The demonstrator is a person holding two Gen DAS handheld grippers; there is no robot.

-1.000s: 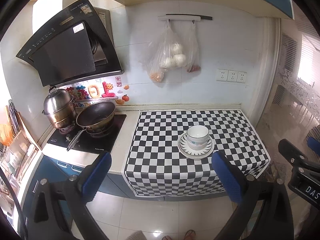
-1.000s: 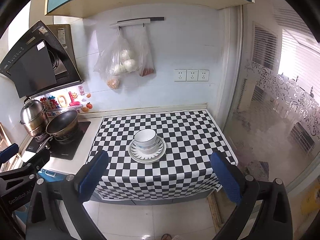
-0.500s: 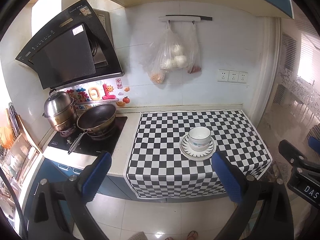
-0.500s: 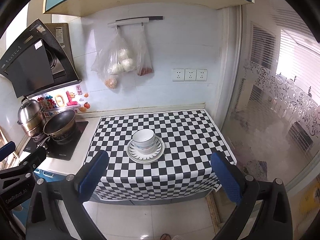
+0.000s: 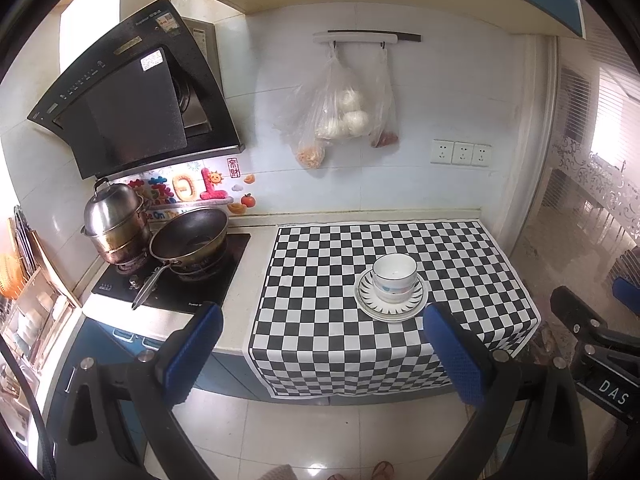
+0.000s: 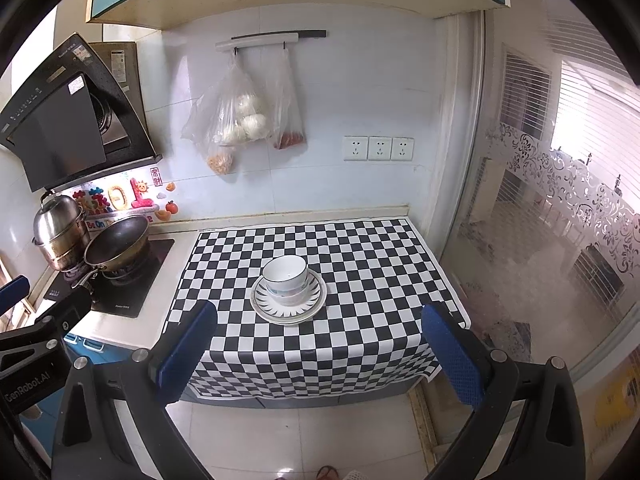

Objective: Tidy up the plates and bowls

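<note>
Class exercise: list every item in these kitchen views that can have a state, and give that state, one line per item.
Left gripper: open, holding nothing.
Right gripper: open, holding nothing.
Bowls: stacked on the plates, upright, top one empty.
Plates: stacked flat on the checkered cloth.
Frying pan: on the stove, uncovered.
Steel pot: lid on.
Plastic bags: hanging from the wall rail, filled.

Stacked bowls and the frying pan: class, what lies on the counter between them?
Only checkered cloth and a bare counter strip separate the bowls from the frying pan; the left wrist view shows it best.
</note>
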